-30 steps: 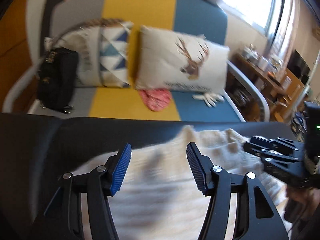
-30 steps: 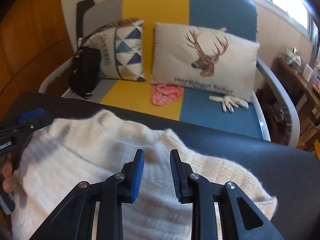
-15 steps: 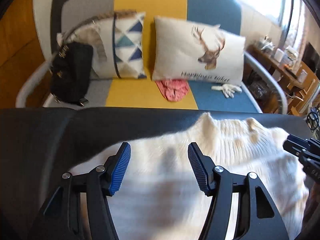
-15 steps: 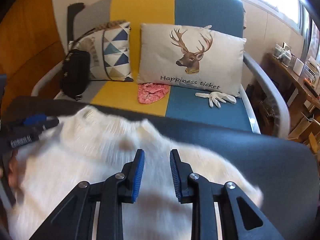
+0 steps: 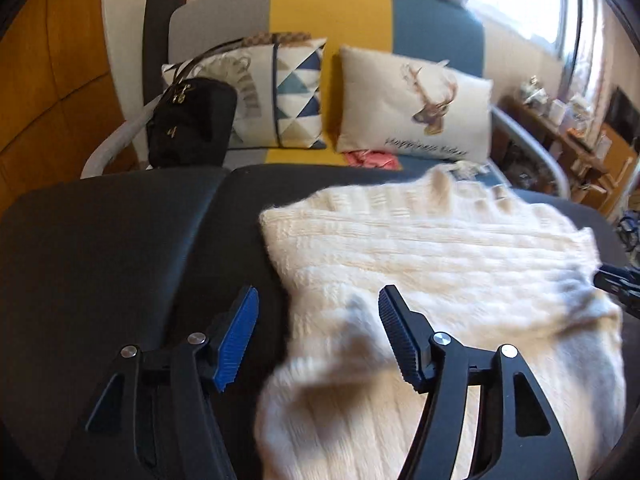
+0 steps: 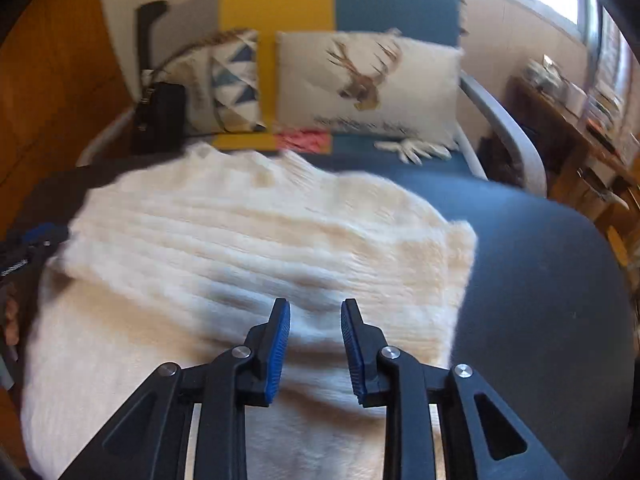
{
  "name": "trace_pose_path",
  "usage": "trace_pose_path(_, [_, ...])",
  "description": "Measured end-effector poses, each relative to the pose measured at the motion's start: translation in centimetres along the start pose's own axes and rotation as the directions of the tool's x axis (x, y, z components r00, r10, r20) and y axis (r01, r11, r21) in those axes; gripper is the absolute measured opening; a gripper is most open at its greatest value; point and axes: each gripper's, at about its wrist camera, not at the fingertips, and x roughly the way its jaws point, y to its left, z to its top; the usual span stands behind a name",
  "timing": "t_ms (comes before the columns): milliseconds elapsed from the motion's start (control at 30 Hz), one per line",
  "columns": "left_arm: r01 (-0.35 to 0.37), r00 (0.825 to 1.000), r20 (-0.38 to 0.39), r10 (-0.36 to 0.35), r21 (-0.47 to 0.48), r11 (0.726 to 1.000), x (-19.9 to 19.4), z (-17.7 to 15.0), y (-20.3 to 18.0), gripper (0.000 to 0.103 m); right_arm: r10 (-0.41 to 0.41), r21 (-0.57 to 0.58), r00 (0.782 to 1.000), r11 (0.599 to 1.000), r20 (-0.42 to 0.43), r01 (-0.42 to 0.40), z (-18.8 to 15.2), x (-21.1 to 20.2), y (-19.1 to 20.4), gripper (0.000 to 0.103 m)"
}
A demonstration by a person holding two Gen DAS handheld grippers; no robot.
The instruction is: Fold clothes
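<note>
Left tongs (image 5: 318, 300): were opening, jaws already wide apart. Left pad over bare dark tabletop (image 5: 100, 260), right pad over the near left edge of the cream knitted sweater (image 5: 440, 248). Raised lump of that edge between the jaws, but not pressed by either pad; held nothing.

Right tongs (image 6: 316, 312): parted only a little, pointed down over the near right part of the sweater. Knit visible through the gap, seemingly below the pads; no fabric seen pinched.

Sweater: lay spread on the tabletop between the two tongs, mostly flat, with a bumpy far edge toward the sofa (image 5: 332, 4) and a clean corner at the far right. Blurred in both views, so finer details not readable.

Judged for handling: soft, thick and light, without any stiffness; likely to sag and stretch if lifted at one point, and to cling slightly to the tabletop rather than slide. Fluffy surface probably good for ribbed pads. Best taken at an edge or corner, with a full pinch through the whole layer and both sides lifted together.
</note>
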Motion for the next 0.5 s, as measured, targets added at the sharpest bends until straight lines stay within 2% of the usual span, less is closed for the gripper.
trace_pose_path(33, [-0.019, 1.0, -0.011, 0.019, 0.034, 0.999, 0.2, -0.6, -0.4, 0.066, -0.014, -0.018, 1.0, 1.0, 0.001, 0.014, 0.0, 0.2, 0.7, 0.026])
trace_pose_path(100, [-0.093, 0.992, -0.08, 0.1, 0.097, 0.991, 2.1, -1.9, -0.7, 0.066, 0.018, -0.016, 0.998, 1.0, -0.054, -0.018, -0.6, 2.2, 1.3, 0.026])
trace_pose_path(133, [-0.078, 0.991, -0.107, 0.086, 0.074, 0.994, 2.8, -2.1, -0.2, 0.067, 0.02, -0.025, 0.995, 0.999, -0.096, -0.022, -1.0, 3.5, 1.7, 0.027])
trace_pose_path(167, [-0.057, 0.992, -0.113, 0.059, 0.019, 0.998, 2.5, -2.1, 0.6, 0.074, 0.008, -0.034, 0.999, 0.999, -0.053, -0.01, -1.3, 3.5, 1.9, 0.026])
trace_pose_path(200, [-0.037, 0.993, -0.117, 0.032, -0.036, 0.999, 2.3, -2.0, 1.5, 0.074, 0.002, -0.019, 0.998, 1.0, -0.056, -0.003, -1.3, 3.3, 2.0, 0.027])
trace_pose_path(233, [-0.019, 0.993, -0.114, 0.01, -0.084, 0.996, 1.9, -1.9, 2.3, 0.074, 0.004, 0.014, 0.998, 1.0, -0.061, -0.003, -0.9, 2.6, 2.0, 0.027])
trace_pose_path(267, [-0.018, 0.996, -0.091, 0.009, -0.102, 0.995, 0.8, -1.8, 2.6, 0.074, 0.009, 0.04, 0.999, 0.999, -0.03, -0.008, -0.4, 1.5, 2.2, 0.027])
trace_pose_path(300, [-0.023, 0.997, -0.07, 0.016, -0.103, 0.994, -0.1, -1.6, 2.6, 0.073, 0.032, 0.026, 0.999, 0.999, 0.0, -0.032, 0.0, 0.6, 3.1, 0.027])
trace_pose_path(367, [0.028, 1.0, -0.005, -0.029, -0.112, 0.993, -2.3, -1.4, 2.6, 0.072, 0.082, -0.029, 0.996, 0.996, 0.045, -0.081, 0.8, -0.6, 5.7, 0.028])
trace_pose_path(433, [0.032, 0.999, 0.024, -0.03, -0.073, 0.997, -3.3, -1.4, 1.3, 0.072, 0.134, -0.093, 0.988, 0.988, 0.073, -0.127, 1.2, -0.6, 8.6, 0.028])
trace_pose_path(467, [0.022, 0.999, 0.025, -0.021, -0.033, 0.999, -3.2, -1.6, 0.5, 0.072, 0.138, -0.107, 0.989, 0.986, 0.054, -0.132, 1.2, 0.6, 9.7, 0.027])
trace_pose_path(500, [-0.025, 1.0, 0.004, 0.025, 0.023, 0.999, -2.4, -2.0, -0.6, 0.072, 0.136, -0.118, 0.99, 0.984, 0.029, -0.132, 1.1, 2.0, 10.8, 0.028])
